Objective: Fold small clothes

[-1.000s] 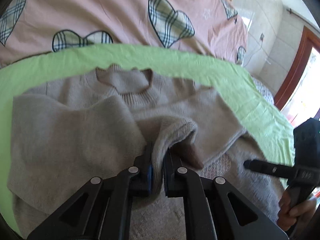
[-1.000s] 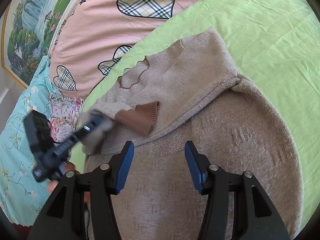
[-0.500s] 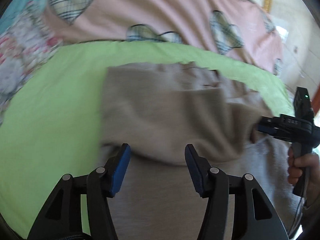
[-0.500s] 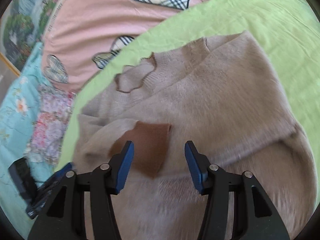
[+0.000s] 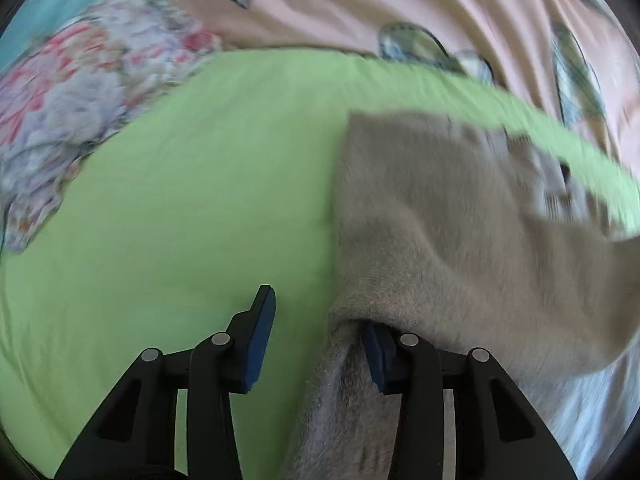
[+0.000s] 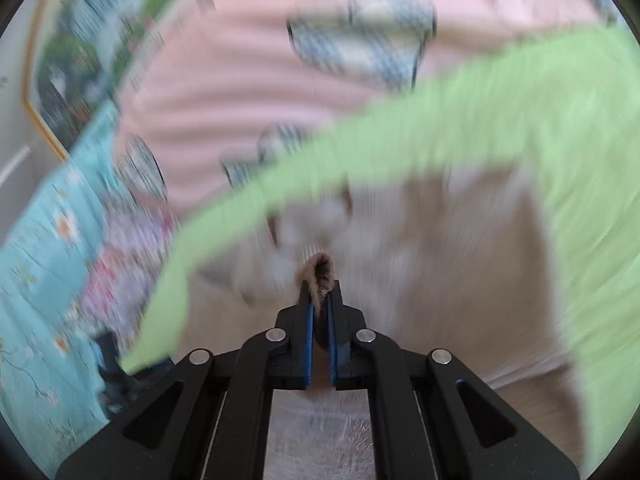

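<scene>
A beige knit sweater (image 5: 460,240) lies on the green sheet (image 5: 180,200), its sleeve folded over the body. My left gripper (image 5: 320,320) is open at the sweater's left edge; its right finger is partly under a fold of knit, its left finger over bare sheet. In the blurred right wrist view the sweater (image 6: 460,248) lies ahead, and my right gripper (image 6: 319,300) is shut on the sweater's brown cuff (image 6: 320,270).
A pink quilt with plaid hearts (image 5: 400,4) lies beyond the sheet. Floral and teal bedding (image 5: 68,92) is at the left. A framed picture (image 6: 72,68) hangs on the wall at the far left.
My left gripper let go of the sleeve, opened and moved to the sweater's left edge. My right gripper closed on the brown cuff and is moving fast.
</scene>
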A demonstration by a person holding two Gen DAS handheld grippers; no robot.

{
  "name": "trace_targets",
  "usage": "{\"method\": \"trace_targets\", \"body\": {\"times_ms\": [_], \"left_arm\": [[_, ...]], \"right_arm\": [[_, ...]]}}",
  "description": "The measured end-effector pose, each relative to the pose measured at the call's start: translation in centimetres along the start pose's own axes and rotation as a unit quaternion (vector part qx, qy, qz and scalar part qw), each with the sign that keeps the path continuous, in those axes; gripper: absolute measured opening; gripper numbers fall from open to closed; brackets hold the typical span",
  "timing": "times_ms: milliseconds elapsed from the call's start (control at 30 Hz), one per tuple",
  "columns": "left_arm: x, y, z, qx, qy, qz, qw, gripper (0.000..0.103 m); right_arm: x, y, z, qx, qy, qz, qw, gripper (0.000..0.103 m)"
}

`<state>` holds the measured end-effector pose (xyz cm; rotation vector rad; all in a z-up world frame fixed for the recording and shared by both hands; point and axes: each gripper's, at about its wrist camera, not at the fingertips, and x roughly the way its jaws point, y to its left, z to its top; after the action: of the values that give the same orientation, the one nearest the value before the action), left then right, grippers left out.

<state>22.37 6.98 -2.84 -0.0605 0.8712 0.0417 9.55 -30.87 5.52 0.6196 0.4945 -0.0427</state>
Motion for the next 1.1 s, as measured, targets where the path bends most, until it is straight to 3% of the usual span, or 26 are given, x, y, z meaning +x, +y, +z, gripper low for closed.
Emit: {"method": "trace_targets", "body": {"times_ms": [133,267,433,600,667,733,833,933,1033,1067,1100], "left_arm": [[-0.4,-0.4,-1.7,-0.044,0.001,0.015,0.9989,0.041],[-0.6,-0.7,-2.1,-0.045,0.003,0.024,0.9987,0.04],[-0.3,-0.1,-2.0,-0.04,0.026,0.002,0.9988,0.04],[-2.0,1.1,-1.6,0.007,0.043,-0.12,0.9918,0.046],[-2.7,2.0,-0.1,0.015,0.034,-0.158,0.9868,0.07],[-2.2,2.2,2.0,0.02,0.036,-0.175,0.9837,0.079],[0.5,1.7,5.8,0.024,0.042,-0.195,0.9796,0.081],[4.8,0.5,9.2,0.016,0.08,-0.221,0.9717,0.081],[7.5,-0.5,10.8,0.017,0.102,-0.22,0.97,0.081],[8.1,-0.9,10.9,0.023,0.103,-0.225,0.9686,0.078],[8.1,-1.3,11.0,0.033,0.095,-0.223,0.9697,0.065]], "right_arm": [[-3.0,-2.6,0.9,0.009,-0.018,-0.025,0.999,0.006],[-1.2,-6.2,-0.7,0.024,0.026,-0.06,0.998,0.005],[0.6,-8.0,-2.6,0.009,0.063,-0.093,0.994,0.005],[0.6,-8.7,-3.7,0.015,0.073,-0.089,0.993,0.005],[0.4,-8.7,-3.7,0.012,0.072,-0.085,0.994,0.005],[0.3,-8.5,-3.7,0.008,0.071,-0.086,0.994,0.005],[0.1,-8.2,-4.0,0.001,0.068,-0.088,0.994,0.005],[-0.3,-8.2,-4.1,0.005,0.064,-0.083,0.994,0.005],[-0.3,-8.4,-4.1,0.009,0.065,-0.08,0.995,0.005],[-0.2,-8.3,-4.0,0.007,0.065,-0.081,0.995,0.005],[-0.2,-8.2,-4.0,0.007,0.066,-0.081,0.994,0.005]]}}
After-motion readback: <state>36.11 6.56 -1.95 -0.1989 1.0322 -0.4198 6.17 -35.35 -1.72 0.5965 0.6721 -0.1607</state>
